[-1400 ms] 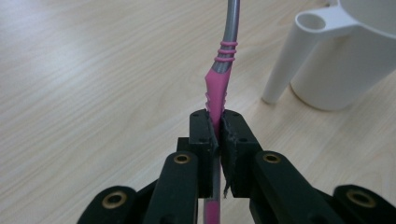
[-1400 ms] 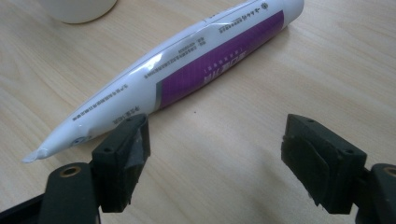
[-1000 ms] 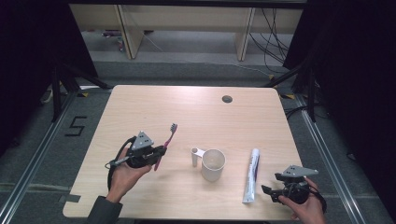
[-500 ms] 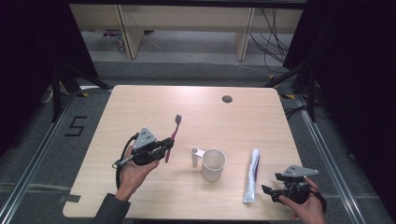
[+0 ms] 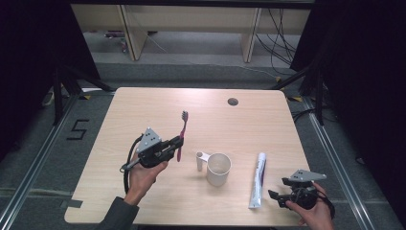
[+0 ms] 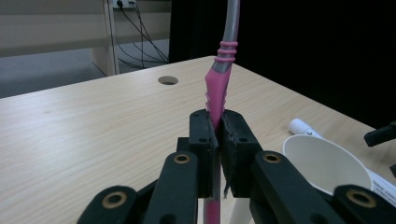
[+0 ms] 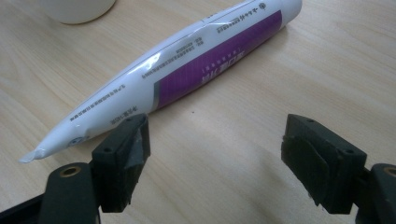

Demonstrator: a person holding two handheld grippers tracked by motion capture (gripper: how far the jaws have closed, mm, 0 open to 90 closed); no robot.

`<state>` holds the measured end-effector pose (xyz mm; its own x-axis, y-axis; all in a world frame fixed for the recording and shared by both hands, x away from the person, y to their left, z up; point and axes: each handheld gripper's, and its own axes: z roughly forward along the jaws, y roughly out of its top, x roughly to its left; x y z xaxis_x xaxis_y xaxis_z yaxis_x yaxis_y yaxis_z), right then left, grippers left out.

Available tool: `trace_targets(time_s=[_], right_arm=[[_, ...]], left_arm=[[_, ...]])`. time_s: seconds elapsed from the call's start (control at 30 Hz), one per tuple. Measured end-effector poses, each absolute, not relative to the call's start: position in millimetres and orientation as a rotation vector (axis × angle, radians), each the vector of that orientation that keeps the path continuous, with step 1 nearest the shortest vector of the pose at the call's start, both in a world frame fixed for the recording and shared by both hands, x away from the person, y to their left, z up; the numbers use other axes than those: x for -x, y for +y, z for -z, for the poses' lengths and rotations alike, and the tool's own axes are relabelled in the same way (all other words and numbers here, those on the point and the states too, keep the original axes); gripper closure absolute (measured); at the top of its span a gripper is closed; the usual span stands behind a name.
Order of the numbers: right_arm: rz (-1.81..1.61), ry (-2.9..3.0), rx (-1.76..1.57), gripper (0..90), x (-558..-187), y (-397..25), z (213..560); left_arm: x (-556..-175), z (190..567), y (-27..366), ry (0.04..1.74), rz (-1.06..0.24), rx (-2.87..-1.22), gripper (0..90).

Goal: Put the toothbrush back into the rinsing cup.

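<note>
1. The toothbrush (image 5: 181,135) is off the table, clamped in the left gripper (image 5: 178,143) over the left-centre of the top; in the high view its bristle head points toward the far edge.
2. In the left gripper view the jaws are pinched tight on the pink handle (image 6: 215,95) — the grey neck rises out of the top of that view, and the handle's lower end passes down between the jaws.
3. Just right of the toothbrush stands the cup (image 5: 219,169), upright, mouth open, its handle (image 5: 200,160) turned toward the left gripper; a small gap of bare wood separates cup and gripper.
4. Right of the cup lies the tube (image 5: 257,179), flat, lengthwise toward the near edge; it stops a little short of that edge.
5. The right gripper (image 5: 278,195) sits low at the near right corner, just beside the tube's flat end. In the right gripper view its jaws stand wide apart, gripping nothing — the left pad (image 7: 135,140) is right beside the tube's (image 7: 187,65) crimped end, though I cannot tell whether it touches.
6. The table (image 5: 143,105) is bare across its far half save a cable hole (image 5: 232,101); the left edge is well apart from the left gripper.
</note>
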<state>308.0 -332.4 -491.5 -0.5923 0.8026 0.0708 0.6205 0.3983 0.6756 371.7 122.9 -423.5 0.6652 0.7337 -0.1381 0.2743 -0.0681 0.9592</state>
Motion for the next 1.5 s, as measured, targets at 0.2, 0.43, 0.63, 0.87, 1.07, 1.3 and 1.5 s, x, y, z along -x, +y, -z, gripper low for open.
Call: trace_targets(time_s=[0.2,0.43,0.63,0.87,1.07,1.3,1.5], right_arm=[[-0.98,2.393,-1.236,24.4,-308.4,-332.9,492.2],[-0.978,2.392,-1.242,24.4,-308.0,-332.8,492.2],[-0.984,2.39,-1.242,24.4,-308.4,-333.0,492.6],[-0.976,2.384,-1.233,24.3,-308.1,-333.3,492.3],[-0.988,2.39,-1.229,24.4,-308.7,-333.7,493.0],[-0.987,2.389,-1.227,24.4,-308.5,-333.6,492.8],[-0.991,2.39,-1.228,24.4,-308.5,-333.7,492.9]], left_arm=[[-372.4,421.0,116.6,0.821,-0.453,-1.632,82.6],[-372.9,416.3,109.0,0.791,-0.456,-1.612,82.6],[-372.9,412.6,99.5,0.759,-0.453,-1.594,82.6],[-375.9,411.2,90.6,0.749,-0.447,-1.588,82.6],[-377.0,408.8,82.4,0.738,-0.441,-1.585,82.6],[-379.0,408.1,75.1,0.722,-0.43,-1.587,82.6],[-383.6,411.9,72.3,0.715,-0.428,-1.59,82.5]])
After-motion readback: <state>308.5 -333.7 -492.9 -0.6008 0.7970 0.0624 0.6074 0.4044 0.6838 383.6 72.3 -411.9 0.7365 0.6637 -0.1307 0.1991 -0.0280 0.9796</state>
